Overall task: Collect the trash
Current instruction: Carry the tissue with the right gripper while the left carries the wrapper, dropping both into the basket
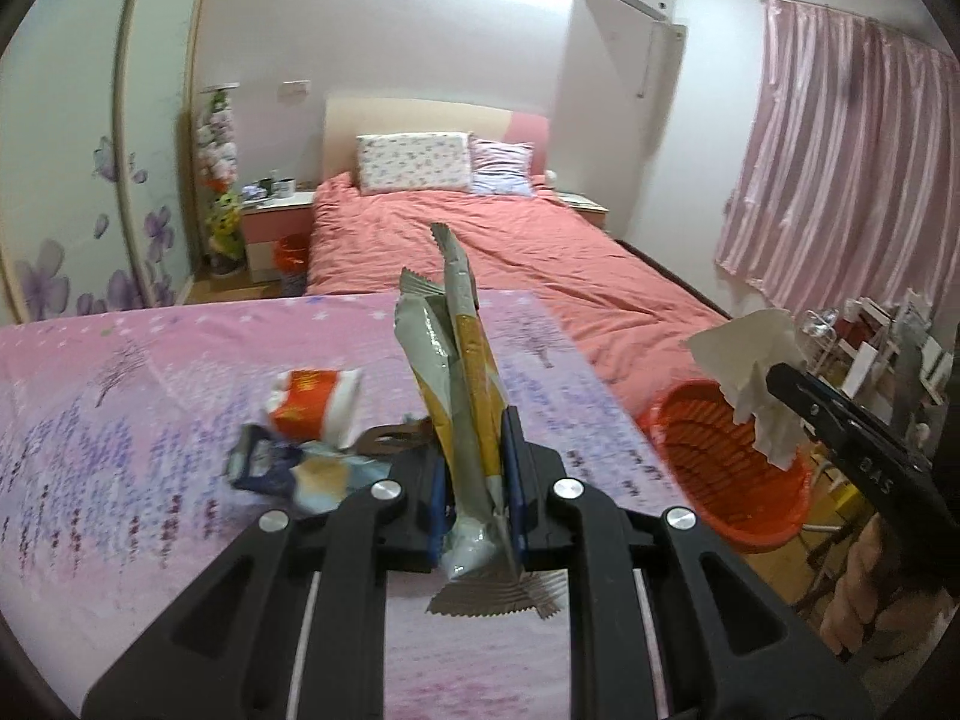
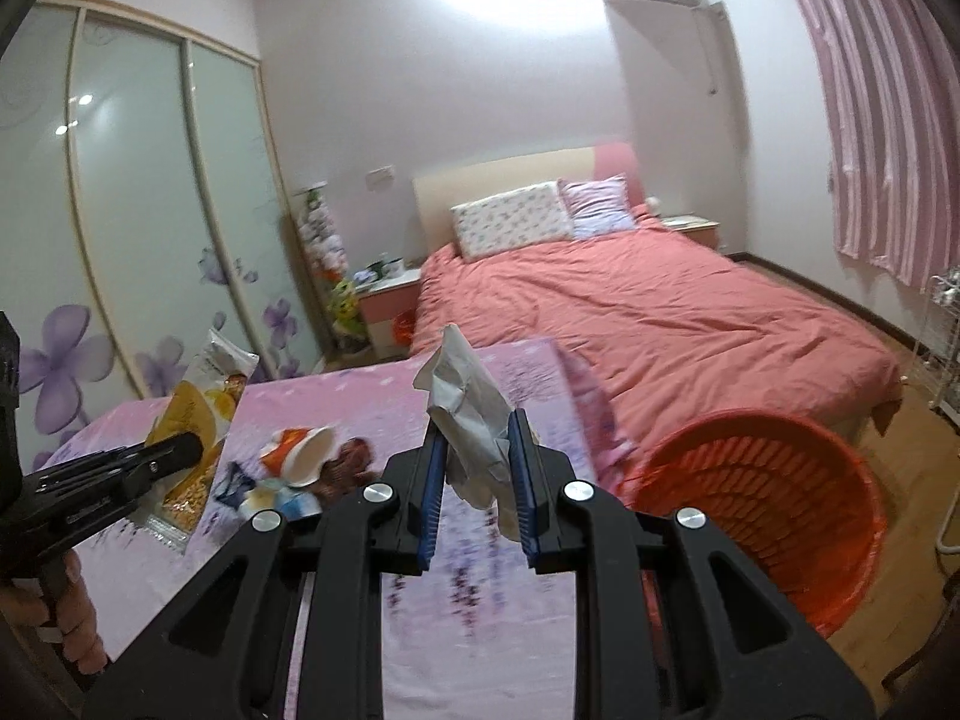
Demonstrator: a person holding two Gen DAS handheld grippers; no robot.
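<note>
A bedroom is shown from two handheld grippers raised above a table [image 1: 120, 510] covered in a pink, lavender-printed cloth. The left gripper [image 1: 477, 480] is pinched tight on a yellow and silver snack wrapper [image 1: 462, 372], which is held upright by its lower part so that its crimped top stands clear of the table. The right gripper [image 2: 477, 480] is clamped on a crumpled white paper tissue [image 2: 474, 420], bunched between the blue pads with loose ends hanging out above and below. An orange plastic basket [image 2: 810, 480], apparently meant as the bin, is set on the floor just beside the table's right edge, within easy reach of both hands; in the left view the tissue is seen hanging near its rim, so a drop into it is judged to be the step in hand. More trash is left on the cloth: a crushed red and white paper cup [image 1: 312, 402], a blue wrapper [image 1: 264, 462] and a brown scrap [image 2: 351, 462], lying close together. Behind the table, a bed [image 1: 510, 252] with a coral cover is seen.
</note>
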